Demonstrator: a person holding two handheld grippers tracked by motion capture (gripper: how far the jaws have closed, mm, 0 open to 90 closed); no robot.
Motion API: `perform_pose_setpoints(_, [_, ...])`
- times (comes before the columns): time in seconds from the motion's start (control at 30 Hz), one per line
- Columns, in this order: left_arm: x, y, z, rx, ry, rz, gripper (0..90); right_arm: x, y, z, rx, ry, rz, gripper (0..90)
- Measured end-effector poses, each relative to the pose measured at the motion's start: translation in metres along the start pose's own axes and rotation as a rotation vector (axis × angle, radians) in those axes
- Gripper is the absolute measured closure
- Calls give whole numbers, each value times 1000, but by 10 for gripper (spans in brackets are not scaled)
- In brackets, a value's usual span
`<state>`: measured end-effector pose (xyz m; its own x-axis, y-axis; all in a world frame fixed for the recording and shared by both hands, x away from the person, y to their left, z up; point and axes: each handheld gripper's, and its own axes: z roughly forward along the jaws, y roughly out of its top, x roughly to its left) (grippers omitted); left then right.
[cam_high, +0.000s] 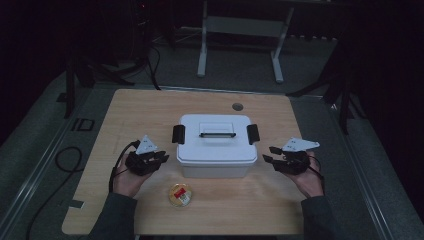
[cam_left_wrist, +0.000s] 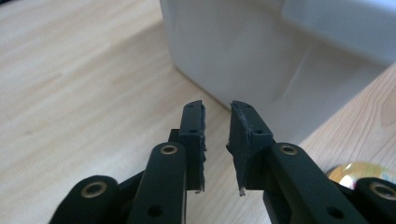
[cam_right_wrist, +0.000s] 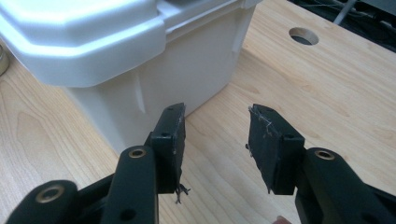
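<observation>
High view: a white lidded box (cam_high: 217, 145) stands at the middle of the wooden table (cam_high: 125, 110), with a black latch on each end and a dark bar handle on the lid. The left gripper (cam_high: 162, 157) sits just beside the box's left end and the right gripper (cam_high: 269, 154) just beside its right end, each in a hand rising from the near edge. A small round container with a yellow top (cam_high: 180, 194) lies in front of the box, nearer the left hand.

Left gripper view: the jaws stand a narrow gap apart with nothing between them; bare table shows through the gap. The box's lower wall (cam_left_wrist: 243, 56) rises close ahead, untouched, and the round container (cam_left_wrist: 357, 171) peeks past the right jaw.

Right gripper view: the jaws stand clearly wider, released and holding nothing. The box's corner and overhanging lid (cam_right_wrist: 121, 51) lie ahead to the left, and a round hole in the tabletop (cam_right_wrist: 303, 36) lies beyond.
</observation>
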<state>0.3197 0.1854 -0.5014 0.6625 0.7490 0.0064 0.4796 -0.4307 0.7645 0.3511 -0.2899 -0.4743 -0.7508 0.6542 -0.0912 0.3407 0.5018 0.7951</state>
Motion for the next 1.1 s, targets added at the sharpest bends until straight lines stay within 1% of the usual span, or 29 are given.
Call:
perform_pose_setpoints(0.07, [-2,-5,3,8,2,-9,718,-1,1,-1,7,-2,-3,544])
perform_pose_setpoints(0.13, [-3,-10,5,20,11,-14,694,-2,3,-2,21,0,-19,535])
perform_pose_setpoints(0.17, [-3,-13,7,17,12,-23,684,-2,4,-2,28,-2,-22,534])
perform_pose_setpoints(0.2, [-3,-16,8,23,14,-33,675,-2,5,-3,34,-4,-28,534])
perform_pose_setpoints(0.27, [-3,-19,10,35,30,-35,652,-3,7,-5,41,-9,-40,532])
perform_pose_setpoints(0.37, [-3,-23,10,37,33,-47,630,-2,12,-8,51,-13,-65,523])
perform_pose_setpoints(0.4, [-3,-26,10,39,33,-58,622,-2,13,-9,55,-14,-72,522])
perform_pose_setpoints(0.5, [-3,-30,12,58,35,-71,602,-2,18,-13,61,-19,-87,520])
perform_pose_setpoints(0.63, [-4,-33,14,66,26,-70,584,-3,25,-16,76,-29,-112,515])
perform_pose_setpoints(0.73, [-3,-37,17,85,24,-78,577,-4,31,-20,82,-34,-130,512])
perform_pose_setpoints(0.8, [-2,-38,20,98,35,-78,566,-4,35,-22,92,-44,-141,504])
perform_pose_setpoints(0.83, [-1,-39,21,105,33,-77,565,-5,38,-23,100,-47,-148,498])
perform_pose_setpoints(0.87, [-1,-39,21,105,33,-77,565,-5,38,-23,100,-47,-148,498])
perform_pose_setpoints(0.93, [0,-39,24,103,26,-84,564,-8,43,-25,111,-54,-158,494])
perform_pose_setpoints(1.0, [0,-39,26,106,22,-88,563,-8,46,-26,109,-55,-158,492])
perform_pose_setpoints(1.1, [2,-40,28,117,26,-85,558,-9,50,-28,109,-52,-171,488])
